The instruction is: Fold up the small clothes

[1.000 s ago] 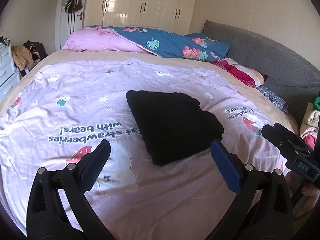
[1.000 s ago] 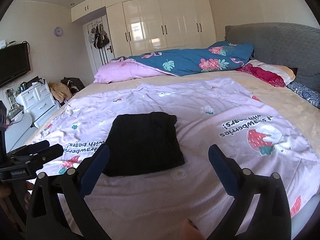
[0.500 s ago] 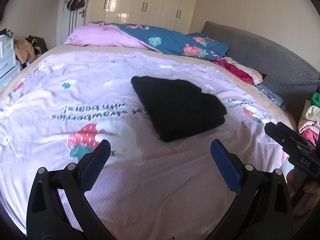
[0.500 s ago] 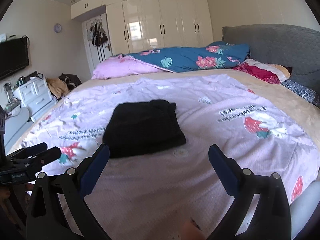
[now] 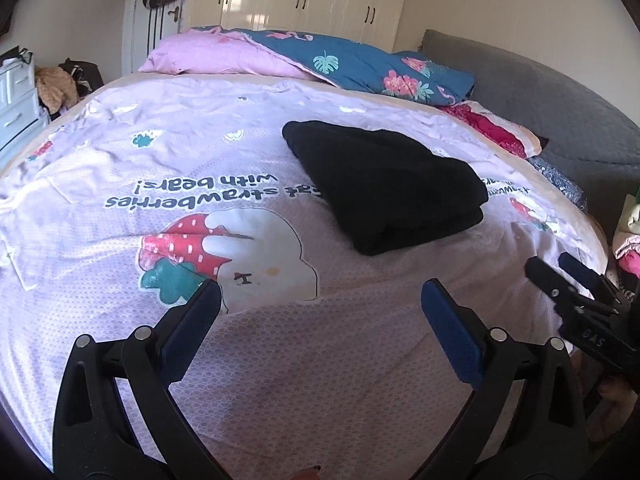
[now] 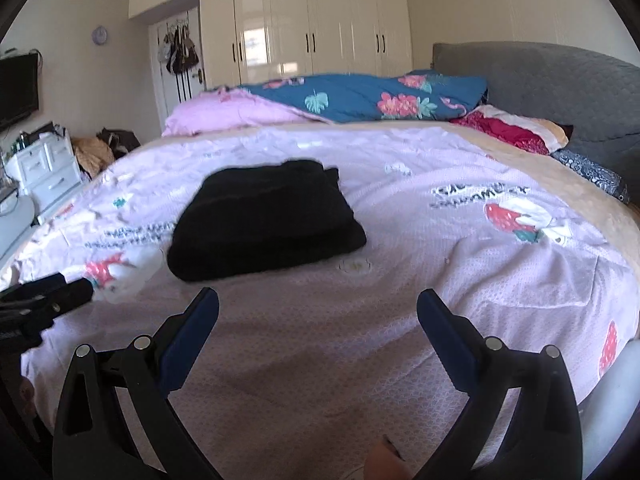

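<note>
A black garment (image 5: 384, 184) lies folded into a flat rectangle on the pink bedspread (image 5: 120, 184); it also shows in the right wrist view (image 6: 264, 220). My left gripper (image 5: 320, 312) is open and empty, held near the bed's front edge, short of the garment and to its left. My right gripper (image 6: 318, 316) is open and empty, in front of the garment. The right gripper also shows at the right edge of the left wrist view (image 5: 576, 292), and the left gripper at the left edge of the right wrist view (image 6: 44, 300).
A pink and blue flowered duvet (image 5: 320, 64) is piled at the far side of the bed. A grey headboard (image 5: 540, 96) stands at the right. A white drawer unit (image 6: 48, 168) stands left of the bed. A stack of clothes (image 5: 630, 236) sits at the far right.
Both grippers have pulled back and dropped toward the bed's near edge, so the black garment sits farther from them. The garment has not moved. Both grippers stay open.
</note>
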A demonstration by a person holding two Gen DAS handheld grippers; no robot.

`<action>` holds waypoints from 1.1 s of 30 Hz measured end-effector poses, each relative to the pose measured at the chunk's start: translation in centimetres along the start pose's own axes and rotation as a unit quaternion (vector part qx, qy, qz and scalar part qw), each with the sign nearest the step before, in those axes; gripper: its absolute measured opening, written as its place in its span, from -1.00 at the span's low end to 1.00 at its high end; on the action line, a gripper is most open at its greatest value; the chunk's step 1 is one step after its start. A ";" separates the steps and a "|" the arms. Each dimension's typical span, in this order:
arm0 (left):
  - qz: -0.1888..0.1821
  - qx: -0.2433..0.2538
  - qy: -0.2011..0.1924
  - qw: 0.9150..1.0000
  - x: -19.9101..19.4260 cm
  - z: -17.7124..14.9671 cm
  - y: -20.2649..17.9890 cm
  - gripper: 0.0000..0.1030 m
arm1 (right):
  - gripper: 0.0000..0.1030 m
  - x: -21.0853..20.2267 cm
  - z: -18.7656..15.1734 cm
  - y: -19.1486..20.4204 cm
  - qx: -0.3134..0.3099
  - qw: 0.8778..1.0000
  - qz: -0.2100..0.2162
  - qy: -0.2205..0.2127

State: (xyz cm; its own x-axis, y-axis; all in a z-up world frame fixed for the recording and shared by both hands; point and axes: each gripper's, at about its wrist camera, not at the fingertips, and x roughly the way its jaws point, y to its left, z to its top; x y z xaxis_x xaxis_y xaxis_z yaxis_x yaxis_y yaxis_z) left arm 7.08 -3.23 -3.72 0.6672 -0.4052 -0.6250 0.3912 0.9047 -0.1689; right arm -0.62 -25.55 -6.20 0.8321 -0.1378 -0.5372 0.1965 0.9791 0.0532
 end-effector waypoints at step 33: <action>0.016 -0.007 0.007 1.000 0.4 0.0 0.6 0.82 | 0.92 1.0 -1.1 0.3 -0.004 1.000 0.009 0.026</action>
State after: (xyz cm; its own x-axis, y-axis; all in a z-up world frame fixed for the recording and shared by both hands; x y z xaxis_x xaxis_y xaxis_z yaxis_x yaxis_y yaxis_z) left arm 7.59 -2.87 -4.13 0.6708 -0.3737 -0.6406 0.3597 0.9193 -0.1595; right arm -0.29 -25.23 -7.71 0.8072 -0.1120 -0.5795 0.1771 0.9825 0.0568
